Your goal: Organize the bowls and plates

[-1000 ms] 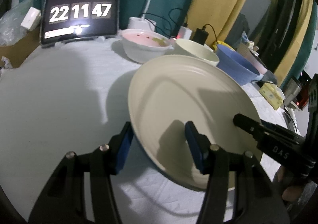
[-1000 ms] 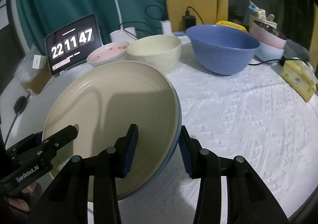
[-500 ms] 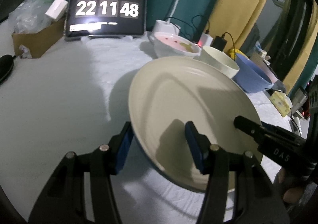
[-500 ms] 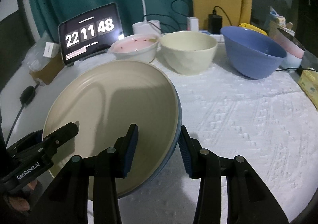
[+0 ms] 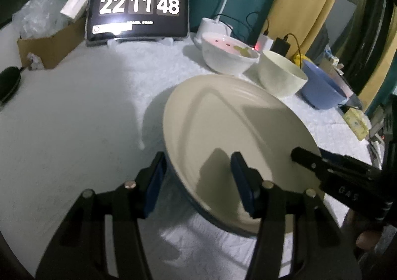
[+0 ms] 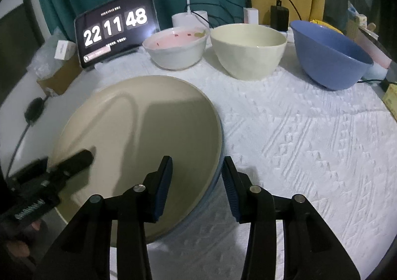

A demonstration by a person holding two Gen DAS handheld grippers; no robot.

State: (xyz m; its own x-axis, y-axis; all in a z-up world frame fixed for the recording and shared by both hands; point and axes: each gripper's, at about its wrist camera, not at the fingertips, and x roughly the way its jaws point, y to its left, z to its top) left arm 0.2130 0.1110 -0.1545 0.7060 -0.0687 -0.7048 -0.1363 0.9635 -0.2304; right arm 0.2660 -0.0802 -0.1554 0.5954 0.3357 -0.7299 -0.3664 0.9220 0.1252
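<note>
Tongs first, left wrist view: left tongs (image 5: 196,180) straddle the near-left rim of the cream plate (image 5: 238,141), one pad outside and under the rim, one on the inner face. Looks like a pinch on the rim; there may be a sliver of gap at the outer pad, can't tell for sure. Right tongs (image 5: 307,158) come in from the right onto the opposite rim. Plate sits tilted, low over the white bench (image 5: 74,118); whether its far edge touches the cloth I can't tell.

Right wrist view: right tongs (image 6: 196,180) bracket the plate's (image 6: 139,141) right rim, pads either side, apparently clamped. Left tongs (image 6: 74,158) blurred at the far rim.

Containers at the back, in a row:
- pink bowl (image 6: 176,48): reddish specks and a green bit inside
- cream bowl (image 6: 248,50): looks empty
- blue bowl (image 6: 330,54): inside mostly hidden

Progress, my read: early. Plate is mid-carry in both tongs, nothing is stacked, bowls stand separately. Left: set the plate down, then group or nest the bowls.
</note>
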